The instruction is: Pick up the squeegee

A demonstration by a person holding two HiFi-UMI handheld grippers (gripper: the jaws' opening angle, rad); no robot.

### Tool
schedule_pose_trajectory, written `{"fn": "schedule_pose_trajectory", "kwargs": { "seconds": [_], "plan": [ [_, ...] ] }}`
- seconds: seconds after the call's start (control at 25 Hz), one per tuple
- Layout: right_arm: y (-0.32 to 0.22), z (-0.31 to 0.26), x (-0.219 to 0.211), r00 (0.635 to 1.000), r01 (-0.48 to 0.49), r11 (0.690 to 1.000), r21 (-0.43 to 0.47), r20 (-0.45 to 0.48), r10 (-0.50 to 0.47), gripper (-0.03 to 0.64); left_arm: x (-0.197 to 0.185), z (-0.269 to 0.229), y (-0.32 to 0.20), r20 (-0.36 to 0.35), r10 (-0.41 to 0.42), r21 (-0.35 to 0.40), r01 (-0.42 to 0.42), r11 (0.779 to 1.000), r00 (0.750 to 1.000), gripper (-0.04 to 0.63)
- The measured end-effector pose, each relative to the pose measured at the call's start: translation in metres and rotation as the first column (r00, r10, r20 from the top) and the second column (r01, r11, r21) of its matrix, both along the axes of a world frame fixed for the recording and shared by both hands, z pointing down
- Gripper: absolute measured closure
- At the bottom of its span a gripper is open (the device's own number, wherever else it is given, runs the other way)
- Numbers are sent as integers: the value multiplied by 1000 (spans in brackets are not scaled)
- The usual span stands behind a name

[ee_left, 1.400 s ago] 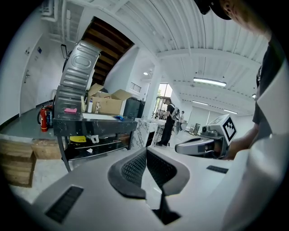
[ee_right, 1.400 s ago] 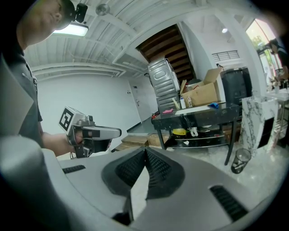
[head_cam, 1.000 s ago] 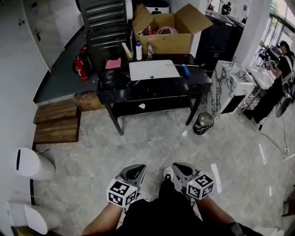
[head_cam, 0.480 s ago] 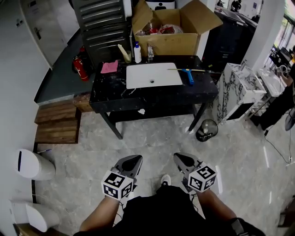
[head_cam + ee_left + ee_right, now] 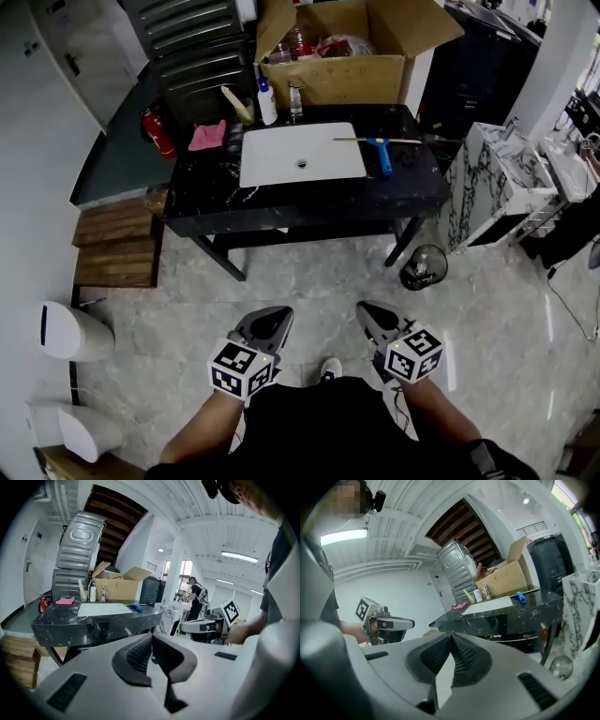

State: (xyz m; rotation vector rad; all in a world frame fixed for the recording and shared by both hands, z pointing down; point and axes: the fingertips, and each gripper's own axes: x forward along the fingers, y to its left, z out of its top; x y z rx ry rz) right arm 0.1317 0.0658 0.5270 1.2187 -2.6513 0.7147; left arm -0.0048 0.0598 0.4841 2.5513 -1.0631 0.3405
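Since the earlier frames the table [image 5: 281, 202] has come closer and sits larger in the upper middle of the head view. Both grippers stay low in the frame, above the grey floor, well apart from the table.

At far left stand a white bin [image 5: 70, 330] and wooden steps [image 5: 117, 248], with a red extinguisher [image 5: 157, 131] above them. A pink cloth [image 5: 206, 136] lies on the table's left end. Next comes a white basin [image 5: 300, 155], with a bottle [image 5: 267, 101] and an open box [image 5: 337, 66] behind it.

The squeegee [image 5: 382, 155] lies flat on the table's right part, just right of the basin. Its blue handle points down the frame, and its thin blade reaches over the basin's right edge. A marble cabinet [image 5: 487, 187] stands at right, with a small round bin [image 5: 420, 267] on the floor beside the table leg.

The left gripper [image 5: 267, 323] has its jaws pressed together with nothing between them. The right gripper [image 5: 375, 314] is closed and empty too.
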Motion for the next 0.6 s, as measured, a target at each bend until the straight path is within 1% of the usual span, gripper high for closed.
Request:
{"fn": "schedule_pose_trajectory", "kwargs": {
  "seconds": [0.16,0.28,0.6],
  "plan": [
    [-16,0,16,1000,8,1000,3,-4,-8,609,16,-6,-14,6,-4,16,4,1000,1000,578],
    [-24,-1,24,1000,-2,1000,3,12,2,609,23,-6,-20,12,-9,17,9,1000,1000,578],
    [-33,2,25,1000,12,1000,10,17,-13,609,26,-3,-32,2,-24,17,24,1000,1000,578]
  ]
}}
